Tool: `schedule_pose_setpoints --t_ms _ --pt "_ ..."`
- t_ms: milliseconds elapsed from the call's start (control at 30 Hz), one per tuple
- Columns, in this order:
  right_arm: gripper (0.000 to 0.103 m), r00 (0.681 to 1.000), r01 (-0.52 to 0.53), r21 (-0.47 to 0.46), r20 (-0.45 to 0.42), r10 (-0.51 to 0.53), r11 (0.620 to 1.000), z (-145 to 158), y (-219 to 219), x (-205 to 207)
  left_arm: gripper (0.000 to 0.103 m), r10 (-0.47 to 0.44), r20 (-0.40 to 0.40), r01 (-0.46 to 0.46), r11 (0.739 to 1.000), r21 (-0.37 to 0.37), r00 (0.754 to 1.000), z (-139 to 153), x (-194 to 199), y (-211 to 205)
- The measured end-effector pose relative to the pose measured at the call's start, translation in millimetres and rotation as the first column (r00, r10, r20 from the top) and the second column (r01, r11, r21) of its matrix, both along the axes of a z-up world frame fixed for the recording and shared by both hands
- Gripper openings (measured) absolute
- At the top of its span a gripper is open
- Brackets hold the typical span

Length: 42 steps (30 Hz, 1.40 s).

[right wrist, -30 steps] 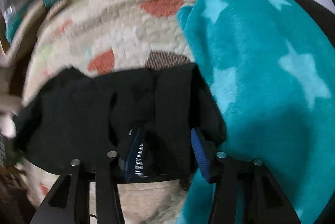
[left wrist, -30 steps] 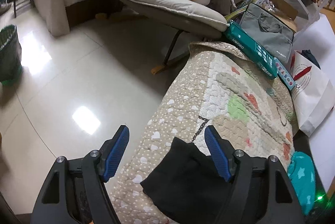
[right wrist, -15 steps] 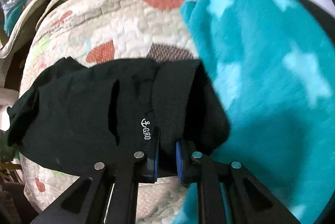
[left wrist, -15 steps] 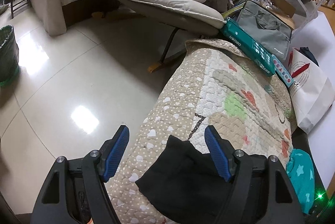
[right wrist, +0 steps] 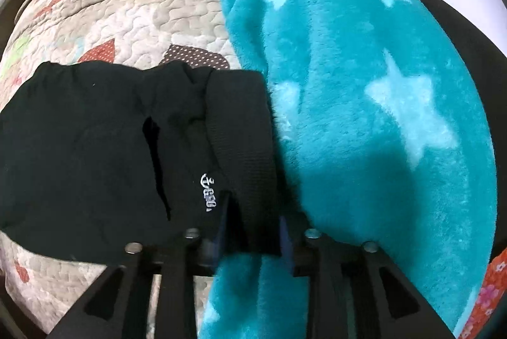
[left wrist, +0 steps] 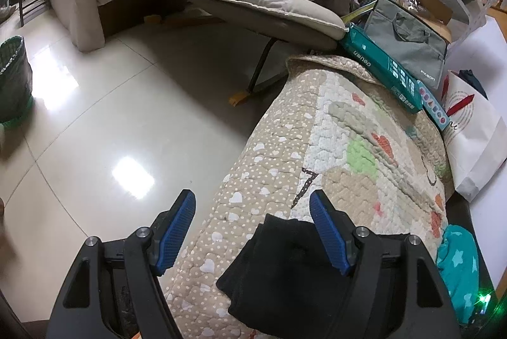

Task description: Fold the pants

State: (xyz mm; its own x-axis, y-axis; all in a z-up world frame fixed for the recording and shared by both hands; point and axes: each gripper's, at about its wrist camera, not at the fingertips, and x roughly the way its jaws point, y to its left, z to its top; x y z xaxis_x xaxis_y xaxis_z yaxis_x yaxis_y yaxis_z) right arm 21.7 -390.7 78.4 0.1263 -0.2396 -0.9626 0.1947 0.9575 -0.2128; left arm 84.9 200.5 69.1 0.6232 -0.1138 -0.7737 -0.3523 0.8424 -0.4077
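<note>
On the patchwork quilt, black pants lie folded, their edge against a teal star-print fleece blanket. Only the right wrist view shows the white logo and ribbed waistband; there the right gripper has its blue pads either side of the waistband, though whether they pinch it I cannot tell. The left wrist view shows the left gripper spread wide, empty, above the pants, plus glossy floor tiles, a cushioned lounge chair and a grey bag.

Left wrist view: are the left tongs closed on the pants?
No: the left tongs stand wide open above the quilt, with the black pants ungripped.
</note>
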Motion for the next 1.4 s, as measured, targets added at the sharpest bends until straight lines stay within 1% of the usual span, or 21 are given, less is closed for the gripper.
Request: schedule_pose_setpoints --t_ms 33,67,200,267,333,400,500,567,633,700,800,867,967,1067,1167,1200,1233,1267,1300,1333,1400 --pt "0.068 1.0 0.001 0.001 0.012 -0.001 1.0 6 0 -3 0.074 0.002 -0.007 -0.002 1.0 0.003 1.0 -1 0 1" --pt "0.07 1.0 0.004 -0.002 0.027 -0.004 1.0 11 -1 -7 0.074 0.007 -0.015 -0.007 1.0 0.007 1.0 -2 1 1" --pt "0.071 0.995 0.016 -0.026 0.103 -0.014 1.0 42 2 -19 0.074 0.042 -0.041 -0.042 0.999 -0.007 0.998 -7 0 11" --pt "0.071 0.987 -0.01 -0.021 0.159 0.013 1.0 57 17 -20 0.074 0.049 -0.05 -0.05 0.998 -0.022 0.998 -9 -3 14" --pt "0.072 0.978 -0.066 0.027 0.199 0.059 0.997 68 43 -11 0.074 0.055 -0.062 -0.058 0.997 -0.057 0.997 -15 -11 18" --pt "0.072 0.961 -0.184 0.112 0.227 0.155 0.977 69 78 2 0.074 0.062 -0.071 -0.069 0.992 -0.103 0.996 -21 -19 19" --pt "0.072 0.912 -0.378 0.22 0.256 0.32 0.899 62 142 30 0.074 0.052 -0.077 -0.065 0.982 -0.175 0.996 -34 -39 9" --pt "0.072 0.851 -0.511 0.273 0.291 0.436 0.815 54 191 47 0.074 0.025 -0.082 -0.04 0.982 -0.182 0.996 -39 -47 -4" --pt "0.072 0.781 -0.622 0.298 0.299 0.548 0.724 43 242 61 0.074 0.003 -0.088 -0.017 0.987 -0.157 0.996 -42 -57 -19" --pt "0.072 0.715 -0.699 0.335 0.294 0.634 0.632 33 293 74 0.074 0.006 -0.102 -0.022 0.987 -0.157 0.995 -50 -68 -27" --pt "0.072 0.633 -0.766 0.355 0.267 0.727 0.536 5 353 103 0.074 0.009 -0.137 -0.038 0.977 -0.209 0.99 -65 -70 -28" --pt "0.072 0.583 -0.798 0.352 0.248 0.774 0.489 -8 387 112 0.074 0.013 -0.14 -0.048 0.967 -0.25 0.99 -72 -68 -25" --pt "0.072 0.546 -0.816 0.358 0.216 0.81 0.455 -29 418 117 0.074 0.012 -0.152 -0.056 0.954 -0.293 0.988 -83 -62 -25" --pt "0.072 0.521 -0.817 0.386 0.172 0.836 0.429 -50 440 121 0.078 0.021 -0.15 -0.063 0.958 -0.28 0.988 -86 -57 -30" --pt "0.072 0.466 -0.843 0.369 0.137 0.874 0.391 -65 454 111 0.078 0.008 -0.151 -0.046 0.967 -0.249 0.989 -84 -51 -37" --pt "0.064 0.444 -0.859 0.346 0.141 0.885 0.377 -65 457 106 0.073 0.001 -0.158 -0.037 0.973 -0.226 0.987 -83 -50 -38" --pt "0.053 0.435 -0.867 0.335 0.142 0.889 0.37 -65 461 104 0.053 -0.007 -0.163 -0.027 0.979 -0.202 0.987 -81 -49 -39" --pt "0.041 0.431 -0.87 0.326 0.137 0.892 0.37 -65 462 102 0.046 -0.019 -0.164 -0.011 0.983 -0.182 0.986 -79 -48 -40" --pt "0.036 0.428 -0.874 0.316 0.139 0.893 0.37 -65 462 100 0.037 -0.027 -0.155 -0.002 0.983 -0.182 0.988 -77 -48 -40" --pt "0.031 0.426 -0.877 0.306 0.138 0.894 0.371 -63 461 98 0.024 -0.04 -0.143 0.011 0.98 -0.198 0.989 -75 -48 -40" --pt "0.029 0.436 -0.876 0.294 0.15 0.887 0.381 -58 460 96 0.019 -0.057 -0.132 0.03 0.979 -0.204 0.99 -72 -49 -41"
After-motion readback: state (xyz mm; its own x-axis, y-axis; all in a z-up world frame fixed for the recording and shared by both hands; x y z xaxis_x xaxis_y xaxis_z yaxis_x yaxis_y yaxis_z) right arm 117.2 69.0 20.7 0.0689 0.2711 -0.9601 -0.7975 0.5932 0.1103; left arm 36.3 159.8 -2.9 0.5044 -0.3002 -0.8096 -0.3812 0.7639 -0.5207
